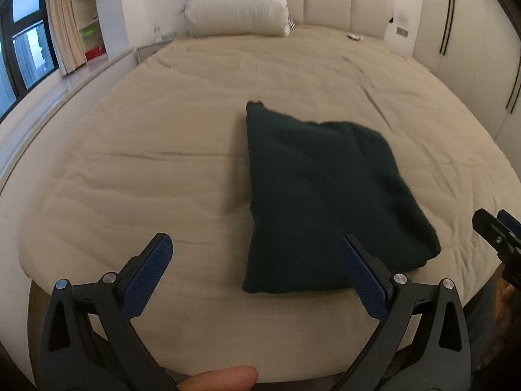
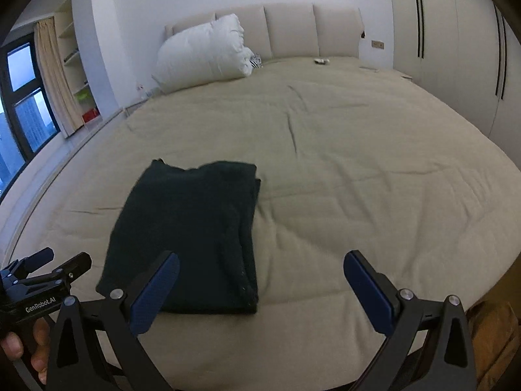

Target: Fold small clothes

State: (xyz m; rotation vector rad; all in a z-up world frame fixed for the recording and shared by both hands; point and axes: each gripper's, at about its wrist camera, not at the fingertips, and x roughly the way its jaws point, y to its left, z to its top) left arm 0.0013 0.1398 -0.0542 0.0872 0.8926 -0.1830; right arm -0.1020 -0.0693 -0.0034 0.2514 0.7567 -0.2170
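Centre frame, both views: dark green folded garment [image 1: 325,202] lying flat on beige bed [image 1: 162,150], near its front edge. Left gripper [image 1: 254,254] spread wide, empty; right gripper [image 2: 260,270] likewise. White pillow [image 1: 237,3] upper centre, against headboard.

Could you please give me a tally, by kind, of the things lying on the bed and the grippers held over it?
Dark green folded garment: 1
White pillow: 1
Small striped item beside the pillow: 1
Small white object near the headboard: 1
Grippers: 2, left gripper and right gripper, both open
Total: 6
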